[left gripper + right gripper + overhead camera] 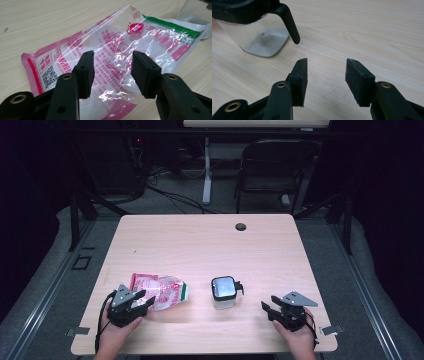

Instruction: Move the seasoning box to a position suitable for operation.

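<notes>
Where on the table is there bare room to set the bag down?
The whole far half of the table, back to the round hole, is bare. So is the strip between bag and container. The near edge is crowded by the left gripper and right gripper.

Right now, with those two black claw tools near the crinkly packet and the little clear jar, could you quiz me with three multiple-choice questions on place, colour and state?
1. The pink-and-white plastic packet lies nearest:
A the left gripper
B the right gripper
C the round table hole

2. The clear square jar has a lid that is:
A red
B black
C yellow

3. The left gripper's jaws are:
A clamped on the packet
B open
C holding the jar

Answers: 1 A, the packet lies right before its jaws. 2 B, a dark rim frames the top. 3 B, a gap shows between the pads.
</notes>
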A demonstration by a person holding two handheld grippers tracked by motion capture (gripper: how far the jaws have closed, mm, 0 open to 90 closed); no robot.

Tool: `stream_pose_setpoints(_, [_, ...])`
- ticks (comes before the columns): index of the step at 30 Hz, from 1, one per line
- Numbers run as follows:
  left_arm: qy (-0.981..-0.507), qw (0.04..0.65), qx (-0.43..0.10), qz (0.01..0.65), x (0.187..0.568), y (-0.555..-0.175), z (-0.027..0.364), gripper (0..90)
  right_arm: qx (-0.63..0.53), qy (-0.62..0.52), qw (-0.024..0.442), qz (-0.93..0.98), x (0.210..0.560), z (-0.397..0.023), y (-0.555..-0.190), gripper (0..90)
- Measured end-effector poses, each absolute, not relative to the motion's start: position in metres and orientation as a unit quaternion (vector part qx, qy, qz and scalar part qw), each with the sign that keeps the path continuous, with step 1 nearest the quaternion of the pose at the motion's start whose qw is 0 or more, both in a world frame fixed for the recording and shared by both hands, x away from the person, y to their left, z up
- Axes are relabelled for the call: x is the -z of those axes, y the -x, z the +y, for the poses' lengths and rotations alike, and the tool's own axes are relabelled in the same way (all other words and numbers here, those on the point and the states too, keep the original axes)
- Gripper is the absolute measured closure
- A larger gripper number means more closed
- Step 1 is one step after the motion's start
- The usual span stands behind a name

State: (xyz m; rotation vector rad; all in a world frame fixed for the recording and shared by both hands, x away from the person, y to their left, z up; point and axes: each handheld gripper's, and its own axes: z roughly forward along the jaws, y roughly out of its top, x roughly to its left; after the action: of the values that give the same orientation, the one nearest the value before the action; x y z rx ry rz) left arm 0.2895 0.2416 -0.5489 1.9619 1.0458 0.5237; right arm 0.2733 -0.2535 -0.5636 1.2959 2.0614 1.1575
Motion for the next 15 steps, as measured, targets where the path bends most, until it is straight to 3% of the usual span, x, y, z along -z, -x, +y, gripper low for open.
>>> stream_pose_setpoints(11, [-0.775, 0.44, -0.183, 0.415, 0.545, -0.285, 0.237, 52.9, -0.424, -0.457, 0.254, 0.739, 0.546, -0.249, -0.269, 51.8])
stream_pose_setpoints(15, [-0.77, 0.446, -0.177, 0.422, 0.544, -0.283, 0.236, 52.6, -0.437, -0.467, 0.24, 0.73, 0.54, -0.248, -0.271, 53.9])
